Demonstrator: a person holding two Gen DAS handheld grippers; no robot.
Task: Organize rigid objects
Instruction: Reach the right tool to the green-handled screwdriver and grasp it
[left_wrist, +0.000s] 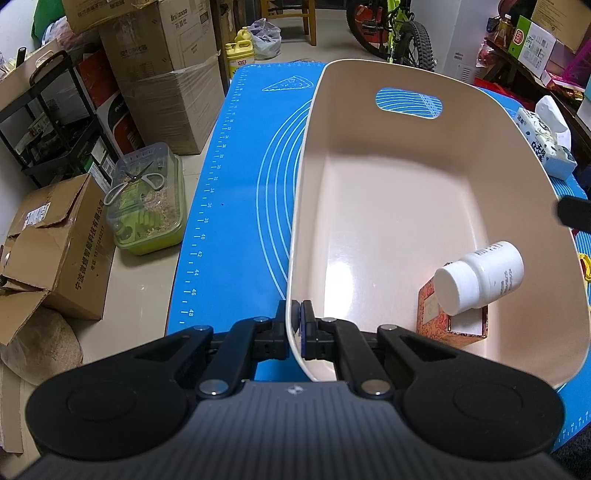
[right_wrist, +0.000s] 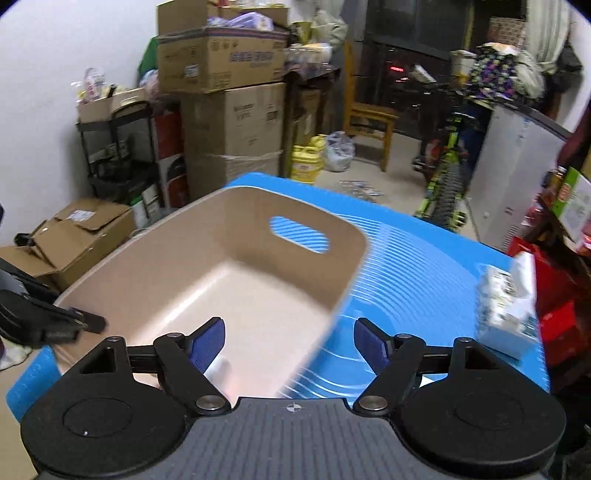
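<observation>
A beige plastic bin (left_wrist: 388, 147) with a handle slot stands on the blue mat (left_wrist: 236, 192). My left gripper (left_wrist: 300, 314) is shut on the bin's near left rim, one pad inside and one outside. Inside the bin, at its near right, a white pill bottle (left_wrist: 480, 277) lies on its side across a small orange patterned box (left_wrist: 454, 325). In the blurred right wrist view my right gripper (right_wrist: 290, 341) stands open over the bin's (right_wrist: 177, 266) near right corner, with nothing between its blue pads. The left gripper (right_wrist: 94, 322) shows at that view's left edge.
A tissue pack (left_wrist: 546, 144) (right_wrist: 506, 306) lies on the mat right of the bin. Left of the table, the floor holds cardboard boxes (left_wrist: 55, 251), a clear container with scissors (left_wrist: 147, 199) and a black rack. A bicycle (left_wrist: 399, 29) stands beyond the table's far end.
</observation>
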